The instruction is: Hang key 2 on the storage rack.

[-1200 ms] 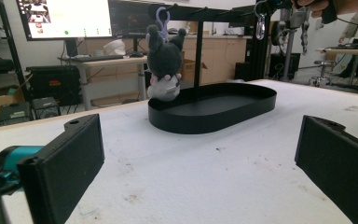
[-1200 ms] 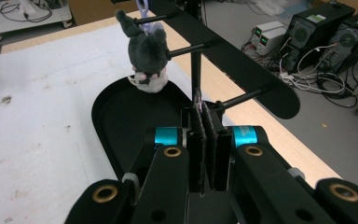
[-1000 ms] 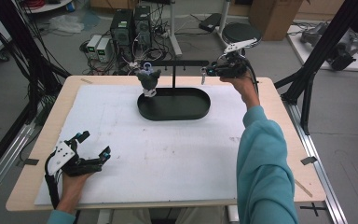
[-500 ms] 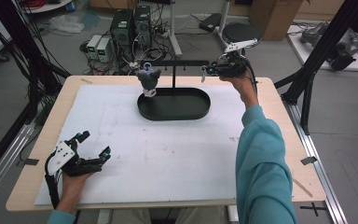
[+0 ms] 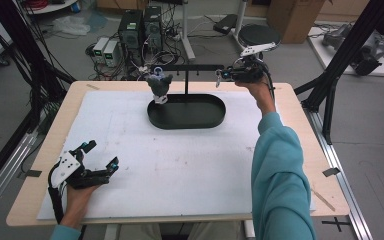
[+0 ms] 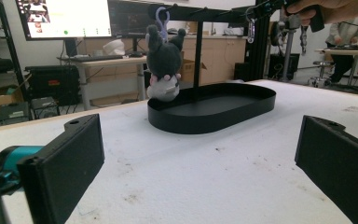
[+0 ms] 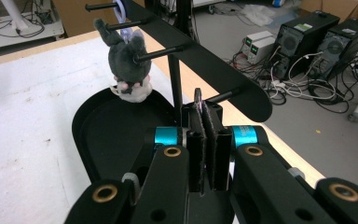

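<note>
Your right gripper (image 5: pixel 225 75) is clenched flat on the thin metal clip (image 7: pixel 197 99) at about 1 o'clock on the table, just beside the end peg (image 7: pixel 223 95) of the black rack (image 5: pixel 187 67). The clip looks light, stiff and slippery, so grip its flat faces and leave the loop free. Your left gripper (image 5: pixel 100 154) rests released at 8 o'clock on the white foam sheet (image 5: pixel 180 165), which looks soft and scuffed, the plush toy (image 5: pixel 159 86) hangs at 11 o'clock over the oval tray (image 5: pixel 215 117), and computers (image 5: pixel 140 27) and cables crowd the floor at 12 o'clock.
</note>
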Demonstrator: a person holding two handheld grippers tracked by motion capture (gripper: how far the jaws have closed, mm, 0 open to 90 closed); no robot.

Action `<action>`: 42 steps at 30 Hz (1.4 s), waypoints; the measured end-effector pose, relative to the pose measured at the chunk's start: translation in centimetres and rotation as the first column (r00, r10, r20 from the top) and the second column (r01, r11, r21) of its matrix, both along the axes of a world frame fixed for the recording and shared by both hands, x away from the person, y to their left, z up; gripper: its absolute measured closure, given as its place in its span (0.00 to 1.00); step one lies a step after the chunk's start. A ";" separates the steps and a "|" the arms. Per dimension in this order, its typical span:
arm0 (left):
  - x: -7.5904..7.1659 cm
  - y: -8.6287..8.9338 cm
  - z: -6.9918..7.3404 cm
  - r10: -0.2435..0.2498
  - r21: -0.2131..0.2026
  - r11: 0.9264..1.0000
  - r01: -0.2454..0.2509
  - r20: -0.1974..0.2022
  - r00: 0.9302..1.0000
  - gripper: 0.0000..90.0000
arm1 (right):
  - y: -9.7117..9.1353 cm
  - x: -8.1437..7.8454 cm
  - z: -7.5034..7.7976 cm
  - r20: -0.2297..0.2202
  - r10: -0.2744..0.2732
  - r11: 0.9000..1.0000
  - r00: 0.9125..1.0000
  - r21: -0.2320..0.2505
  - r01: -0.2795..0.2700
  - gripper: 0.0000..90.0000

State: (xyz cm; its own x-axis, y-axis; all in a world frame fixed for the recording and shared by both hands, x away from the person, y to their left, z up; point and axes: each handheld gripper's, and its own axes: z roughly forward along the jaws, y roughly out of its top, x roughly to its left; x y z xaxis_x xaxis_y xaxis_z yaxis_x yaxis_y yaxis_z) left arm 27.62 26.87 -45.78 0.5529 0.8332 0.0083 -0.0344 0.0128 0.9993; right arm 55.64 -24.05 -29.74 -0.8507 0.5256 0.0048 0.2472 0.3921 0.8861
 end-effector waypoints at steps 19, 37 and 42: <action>0.0 0.0 0.0 -0.002 -0.001 1.000 0.002 0.001 1.000 0.02 | 0.4 0.4 -0.4 0.023 -0.055 0.999 0.998 0.001 0.055 0.98; 0.0 0.1 0.0 -0.003 -0.003 1.000 0.003 0.000 1.000 0.02 | 0.1 0.5 -0.5 0.019 -0.095 0.995 0.995 0.000 0.095 0.87; 0.0 0.1 0.0 -0.001 -0.012 1.000 0.001 0.002 1.000 0.02 | -0.3 -0.1 -0.1 0.035 -0.166 0.986 0.986 0.001 0.166 0.64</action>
